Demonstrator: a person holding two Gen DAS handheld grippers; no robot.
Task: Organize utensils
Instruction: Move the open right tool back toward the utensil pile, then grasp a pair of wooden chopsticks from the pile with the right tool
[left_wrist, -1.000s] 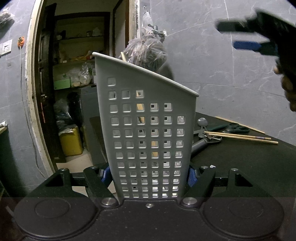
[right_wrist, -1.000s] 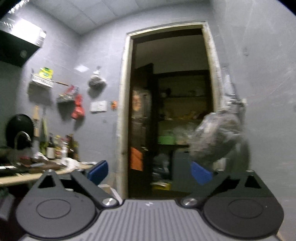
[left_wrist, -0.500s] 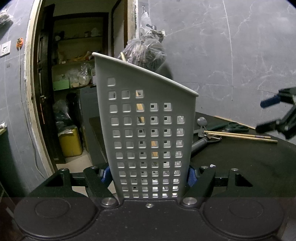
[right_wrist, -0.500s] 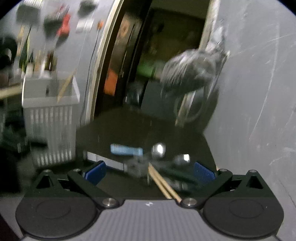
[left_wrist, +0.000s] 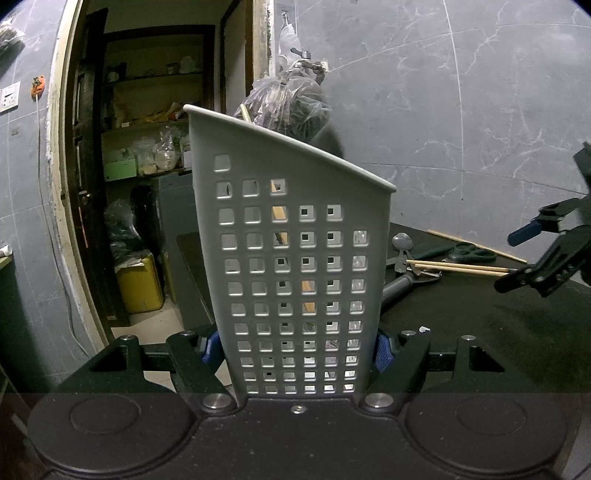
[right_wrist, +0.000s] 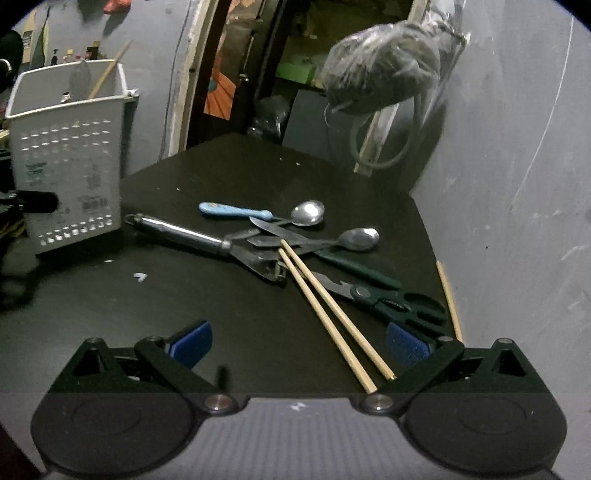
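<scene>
Right gripper (right_wrist: 297, 345) has dropped over chopsticks (right_wrist: 332, 314) at bench (right_wrist: 240, 177) edge, fingers apart; left gripper (left_wrist: 297, 349) clamps caddy (left_wrist: 295, 258); pick next.

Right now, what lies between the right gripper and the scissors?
In the right wrist view, only bare black table and two chopsticks lie between the right gripper and the scissors.

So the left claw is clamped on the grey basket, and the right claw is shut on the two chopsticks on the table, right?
Not quite. The left claw is indeed clamped on the grey basket, but the right claw is open and holds nothing. The right wrist view shows its jaws spread wide, and the two chopsticks lie loose on the table between them.
</scene>
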